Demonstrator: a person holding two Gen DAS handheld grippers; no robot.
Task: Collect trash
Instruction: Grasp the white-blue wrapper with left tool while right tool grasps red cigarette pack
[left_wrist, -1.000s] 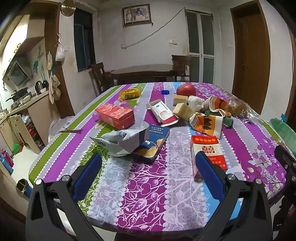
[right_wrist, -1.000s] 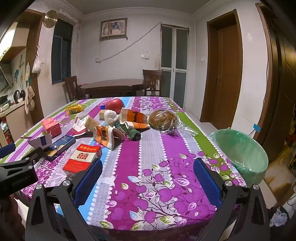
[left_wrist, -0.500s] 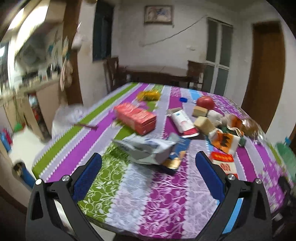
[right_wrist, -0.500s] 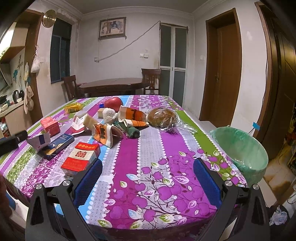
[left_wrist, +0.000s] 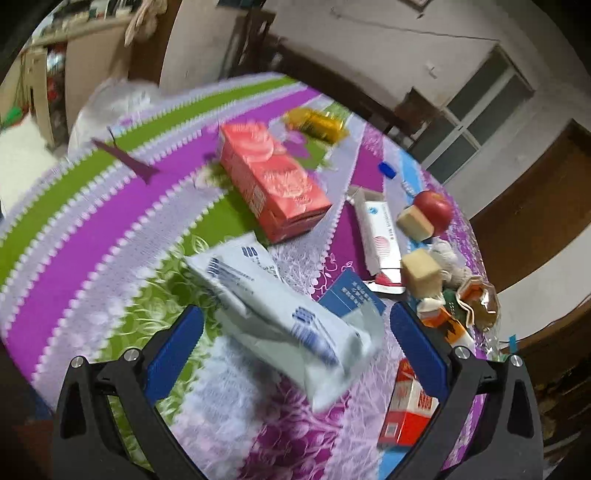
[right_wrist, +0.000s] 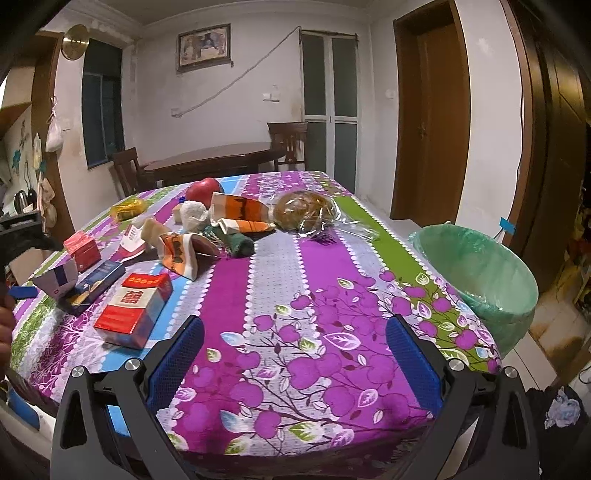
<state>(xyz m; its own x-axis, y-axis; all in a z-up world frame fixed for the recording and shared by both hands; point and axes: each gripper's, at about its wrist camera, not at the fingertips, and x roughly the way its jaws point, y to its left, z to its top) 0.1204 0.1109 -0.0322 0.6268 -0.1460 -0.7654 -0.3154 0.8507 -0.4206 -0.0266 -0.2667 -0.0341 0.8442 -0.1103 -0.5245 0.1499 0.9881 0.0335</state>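
Trash lies scattered on a table with a purple and green flowered cloth (right_wrist: 332, 295). My left gripper (left_wrist: 295, 350) is open and tilted down over a crumpled white carton with blue print (left_wrist: 280, 314), which lies between its blue fingers, untouched as far as I can tell. Around the carton are a pink box (left_wrist: 273, 184), a blue box (left_wrist: 351, 295), a white tube box (left_wrist: 380, 229) and a red box (left_wrist: 406, 413). My right gripper (right_wrist: 291, 358) is open over the near table edge with nothing between its fingers. A bin with a green liner (right_wrist: 480, 273) stands off the table's right side.
Farther back lie an apple (right_wrist: 203, 188), orange cartons (right_wrist: 240, 210), bagged bread (right_wrist: 306, 206), a green roll (right_wrist: 240, 245) and a yellow wrapper (right_wrist: 127, 208). A dark table with chairs (right_wrist: 214, 162) stands behind. A hand (right_wrist: 5, 325) shows at the left edge.
My left gripper has swung left, closed in and tilted down onto the white carton, which now fills the space between its fingers. The right gripper has hardly moved.
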